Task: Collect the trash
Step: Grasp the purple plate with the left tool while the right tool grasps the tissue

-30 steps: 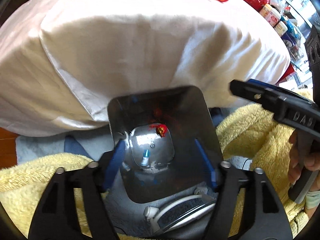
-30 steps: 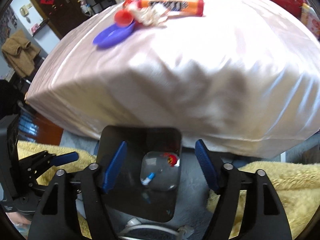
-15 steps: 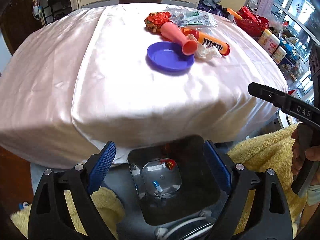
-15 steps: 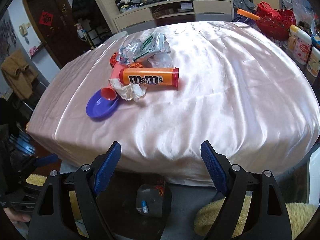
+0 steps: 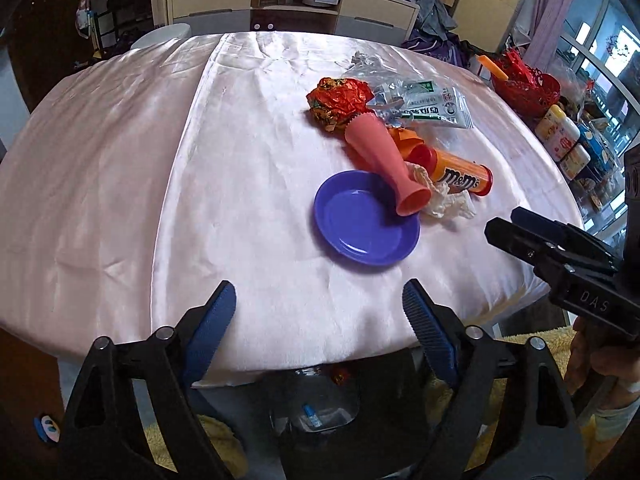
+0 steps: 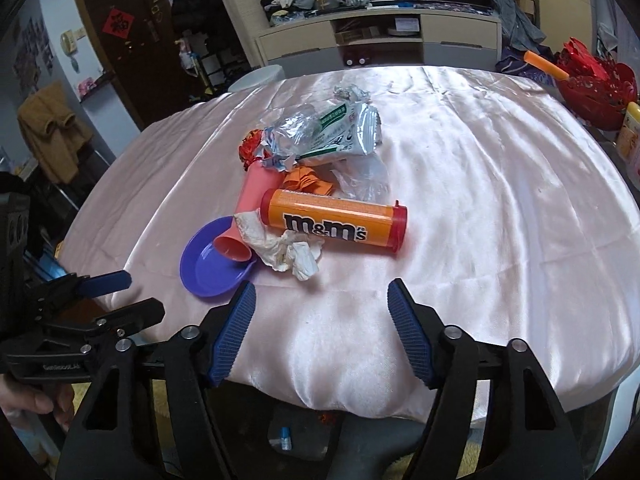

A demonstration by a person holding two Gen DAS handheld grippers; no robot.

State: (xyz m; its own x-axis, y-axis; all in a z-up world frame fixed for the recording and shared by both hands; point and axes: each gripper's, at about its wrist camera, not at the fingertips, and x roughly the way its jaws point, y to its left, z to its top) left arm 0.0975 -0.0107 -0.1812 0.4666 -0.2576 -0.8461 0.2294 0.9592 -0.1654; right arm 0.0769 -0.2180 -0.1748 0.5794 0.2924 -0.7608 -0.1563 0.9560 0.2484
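A heap of trash lies on the pink satin tablecloth [image 5: 248, 152]: an orange M&M's tube [image 6: 334, 220], a crumpled white tissue [image 6: 290, 252], a pink cup [image 5: 380, 164] tipped onto a purple plate [image 5: 366, 224], a crumpled red-orange foil wrapper [image 5: 338, 102] and silver-green packets [image 6: 328, 134]. Below the table's near edge stands a dark bin [image 5: 320, 412] with small scraps inside. My left gripper [image 5: 320, 316] and my right gripper [image 6: 322, 312] both hover over the near edge, jaws closing with nothing between them.
A red basket [image 6: 596, 88] and yellow-capped bottles [image 5: 558, 134] stand off the table's right side. A long cabinet [image 6: 380, 40] fills the back wall, a dark door [image 6: 124, 36] the left. Yellow fleece [image 5: 532, 340] lies by the bin.
Both grippers rose from over the bin to above the table's near edge, bringing the trash heap into full view. Their jaws widened, then narrowed a little.
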